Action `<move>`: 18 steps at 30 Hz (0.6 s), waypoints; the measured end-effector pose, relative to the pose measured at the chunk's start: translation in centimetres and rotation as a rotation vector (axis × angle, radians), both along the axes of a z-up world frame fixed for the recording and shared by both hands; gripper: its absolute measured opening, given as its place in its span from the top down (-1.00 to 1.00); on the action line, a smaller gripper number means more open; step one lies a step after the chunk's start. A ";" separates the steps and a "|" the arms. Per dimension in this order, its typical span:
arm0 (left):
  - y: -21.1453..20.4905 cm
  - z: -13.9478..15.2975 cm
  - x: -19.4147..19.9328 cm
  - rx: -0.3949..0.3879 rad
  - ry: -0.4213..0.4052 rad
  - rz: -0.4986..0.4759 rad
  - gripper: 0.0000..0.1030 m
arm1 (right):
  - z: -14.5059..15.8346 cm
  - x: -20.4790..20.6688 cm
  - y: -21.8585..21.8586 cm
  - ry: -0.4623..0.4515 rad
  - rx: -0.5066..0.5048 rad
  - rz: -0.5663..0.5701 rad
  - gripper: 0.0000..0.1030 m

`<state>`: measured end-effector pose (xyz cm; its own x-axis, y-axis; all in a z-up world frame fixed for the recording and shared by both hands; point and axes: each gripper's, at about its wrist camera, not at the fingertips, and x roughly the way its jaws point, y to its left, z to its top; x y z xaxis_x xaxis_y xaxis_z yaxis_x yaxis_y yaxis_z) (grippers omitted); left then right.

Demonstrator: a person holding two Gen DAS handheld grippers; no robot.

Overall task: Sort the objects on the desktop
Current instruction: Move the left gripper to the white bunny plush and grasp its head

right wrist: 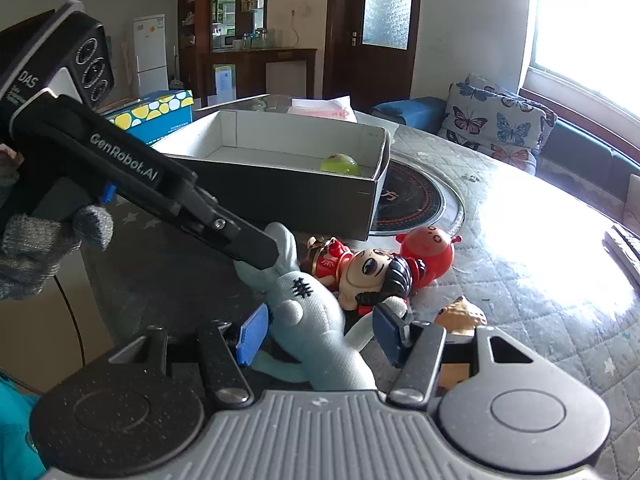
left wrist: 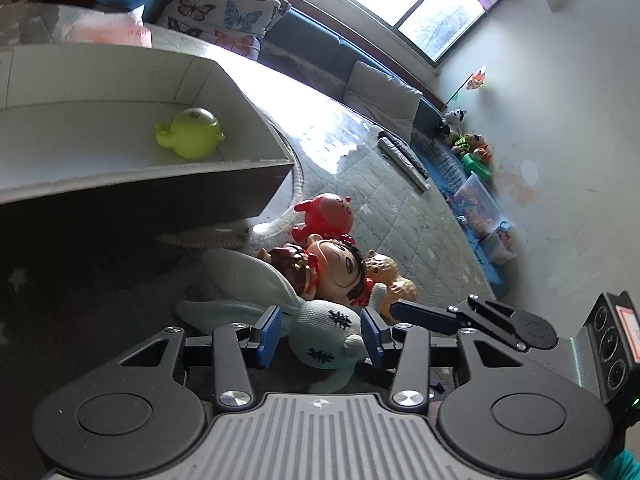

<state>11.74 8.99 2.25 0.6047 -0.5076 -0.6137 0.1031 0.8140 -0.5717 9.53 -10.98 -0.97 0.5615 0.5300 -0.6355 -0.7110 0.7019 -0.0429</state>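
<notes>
Left wrist view: left gripper (left wrist: 320, 338) is sitting low over the quilted table (left wrist: 400, 208), jaws apart, blue pads (left wrist: 269, 336) on either side of the plush bunny (left wrist: 326, 336). Pads are looking close to the bunny's head but I cannot tell if they are pressing it. The bunny is lying on the table at the near edge, ears stretching left. Just behind it a doll (left wrist: 340, 268) is lying on its side, touching the bunny. A red toy (left wrist: 326, 216) is standing behind the doll and an orange toy (left wrist: 390, 280) is sitting right of it. The right gripper (left wrist: 472, 318) is poking in from the right, one finger tip ending near the bunny. A box (left wrist: 120, 80) is resting on the table's left side, holding a green toy (left wrist: 190, 134) in its near right corner. Two remotes (left wrist: 404, 156) are lying toward the far right edge.

Right wrist view: right gripper (right wrist: 320, 334) is straddling the bunny's (right wrist: 316, 320) body, jaws released and part open, fabric between the pads (right wrist: 252, 334), no clear squeeze. The left gripper (right wrist: 224, 232), held by a gloved hand (right wrist: 44, 240), is reaching in from the left, finger tip over the bunny's ear. Doll (right wrist: 360, 272) and red toy (right wrist: 426, 250) are lying just beyond the bunny, orange toy (right wrist: 460, 312) at right, partly hidden. Box (right wrist: 280, 196) is sitting behind them with the green toy (right wrist: 340, 164) in its far right corner.
</notes>
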 end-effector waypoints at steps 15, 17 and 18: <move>-0.1 -2.2 0.9 -0.130 0.080 0.029 0.10 | -2.5 0.1 0.0 0.049 -0.046 -0.016 -0.11; 0.2 -2.4 1.1 -0.153 0.087 0.039 0.10 | -2.7 0.1 0.2 0.050 -0.048 -0.011 -0.05; 0.3 -2.5 1.2 -0.163 0.087 0.045 0.10 | -2.8 0.0 0.3 0.052 -0.049 -0.005 -0.04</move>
<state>12.92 9.27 -0.29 0.5769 -0.5783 -0.5768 0.0130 0.7126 -0.7014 9.55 -10.63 -3.81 0.5298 0.4947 -0.6889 -0.7093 0.7038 -0.0401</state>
